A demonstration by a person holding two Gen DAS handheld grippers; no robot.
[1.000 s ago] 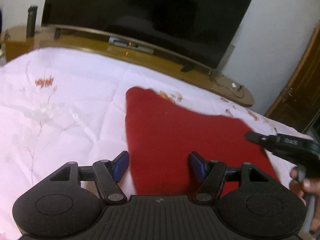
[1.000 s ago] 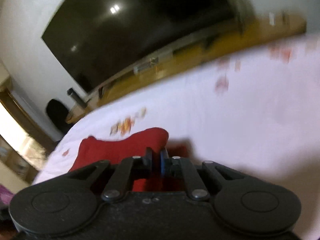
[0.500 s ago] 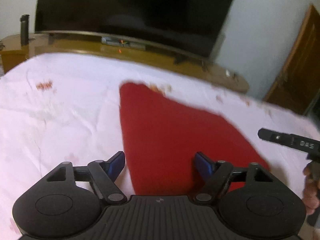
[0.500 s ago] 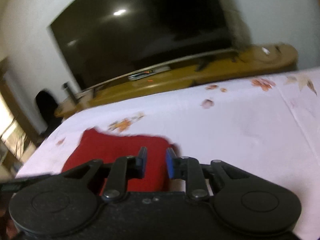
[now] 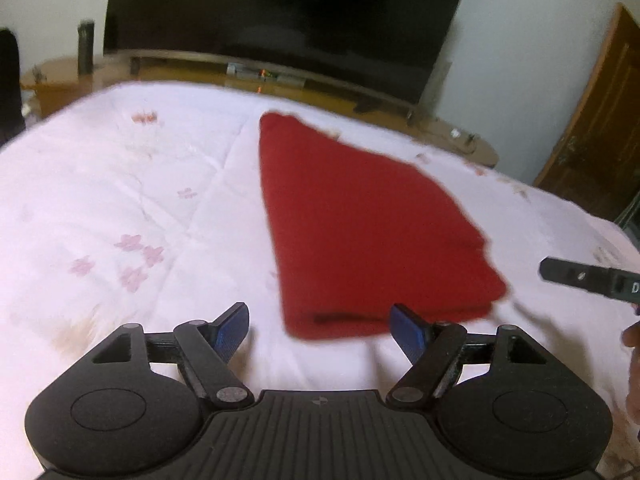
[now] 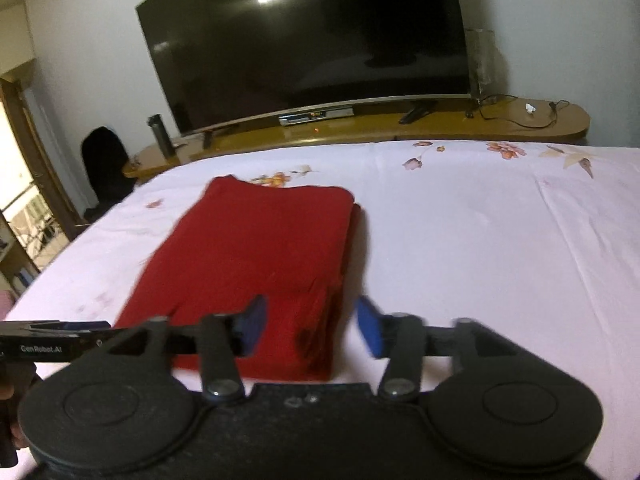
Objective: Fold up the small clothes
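Note:
A red garment [image 5: 360,232] lies folded in layers on the white floral bed sheet [image 5: 140,200]; it also shows in the right wrist view [image 6: 256,256]. My left gripper [image 5: 320,332] is open and empty, held just short of the garment's near edge. My right gripper [image 6: 308,328] is open and empty, above the garment's near right corner. The right gripper's side shows at the right edge of the left wrist view [image 5: 588,280]. The left gripper's side shows at the left edge of the right wrist view [image 6: 52,332].
A large dark TV [image 6: 304,40] stands on a long wooden shelf [image 6: 440,124] beyond the bed. A dark bottle [image 6: 162,136] stands on the shelf's left end. A wooden door [image 5: 600,120] is at the right.
My right gripper has opened and let go of the red garment, then drawn back. My left gripper has pulled back from the garment. The garment now lies flat and folded.

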